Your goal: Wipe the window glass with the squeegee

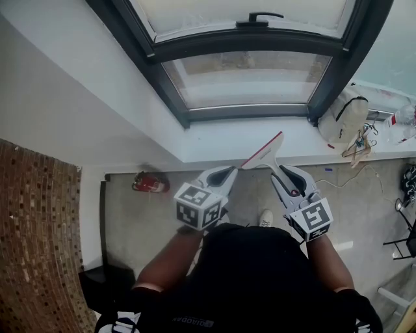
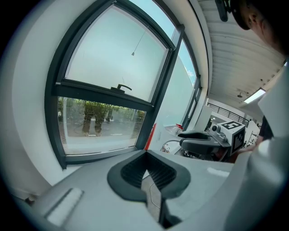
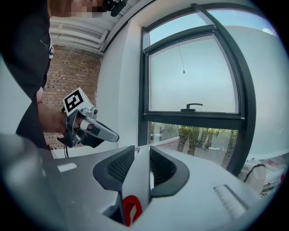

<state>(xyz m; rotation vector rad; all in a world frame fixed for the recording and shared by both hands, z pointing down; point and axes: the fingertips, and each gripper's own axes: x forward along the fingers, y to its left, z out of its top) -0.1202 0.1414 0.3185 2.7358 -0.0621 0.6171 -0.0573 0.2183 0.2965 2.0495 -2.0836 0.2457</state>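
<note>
The squeegee (image 1: 263, 153) is white with a red-edged blade and slants up toward the window sill (image 1: 214, 146). My right gripper (image 1: 281, 170) is shut on its handle. In the right gripper view the white handle (image 3: 140, 176) fills the space between the pads, and its red hanging hole shows at the bottom. My left gripper (image 1: 227, 172) hovers just left of the squeegee, shut and empty. In the left gripper view its pads (image 2: 135, 173) meet at the tip. The lower window pane (image 1: 247, 78) lies ahead, dusty, with trees behind it (image 3: 198, 135).
A white bag (image 1: 344, 117), wire hangers (image 1: 359, 146) and a bottle (image 1: 400, 120) sit on the sill's right end. A red object (image 1: 149, 183) lies on the floor under the sill. A brick wall (image 1: 39, 240) stands at the left. The upper sash carries a black handle (image 1: 260, 18).
</note>
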